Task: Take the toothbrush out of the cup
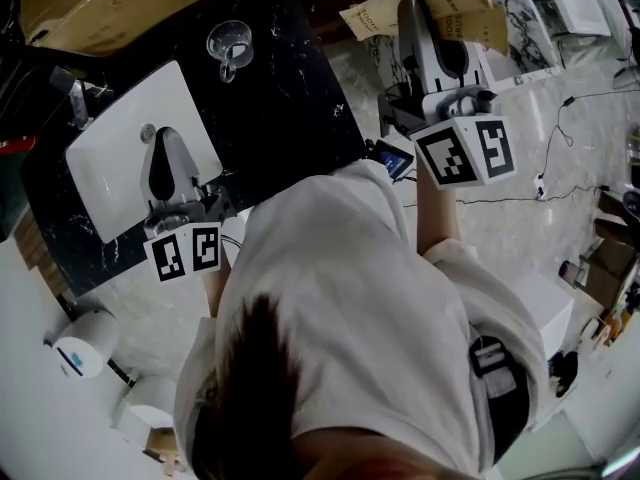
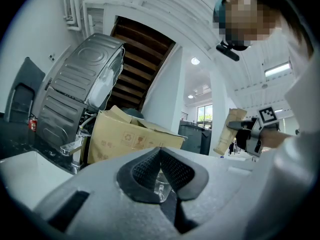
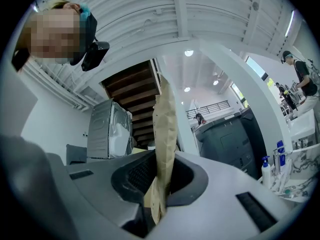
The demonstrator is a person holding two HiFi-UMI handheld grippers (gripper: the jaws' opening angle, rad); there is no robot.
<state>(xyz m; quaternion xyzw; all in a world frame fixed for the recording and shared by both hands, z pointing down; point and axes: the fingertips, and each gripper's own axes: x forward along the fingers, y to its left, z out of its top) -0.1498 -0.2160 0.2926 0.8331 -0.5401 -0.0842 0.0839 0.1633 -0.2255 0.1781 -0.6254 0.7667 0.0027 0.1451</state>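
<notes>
A clear glass cup point(image 1: 229, 46) stands on the black marble counter point(image 1: 290, 98), far from both grippers; I cannot tell what is in it. My right gripper point(image 1: 418, 10) is off the counter's right edge, shut on a flat brown paper packet point(image 1: 445, 10). In the right gripper view the packet point(image 3: 165, 124) stands upright between the pads of the right gripper point(image 3: 161, 179). My left gripper point(image 1: 166, 138) hangs over the white basin point(image 1: 110, 158). In its own view the left gripper point(image 2: 160, 156) has its pads meeting at the tips, with only a glimpse of glass behind them.
A cardboard box point(image 1: 110, 3) sits behind the counter, and a metal tap point(image 1: 78, 98) beside the basin. A paper roll point(image 1: 85, 343) lies at lower left. Cables run over the pale floor point(image 1: 520, 198) at right. My own white-shirted body fills the lower middle.
</notes>
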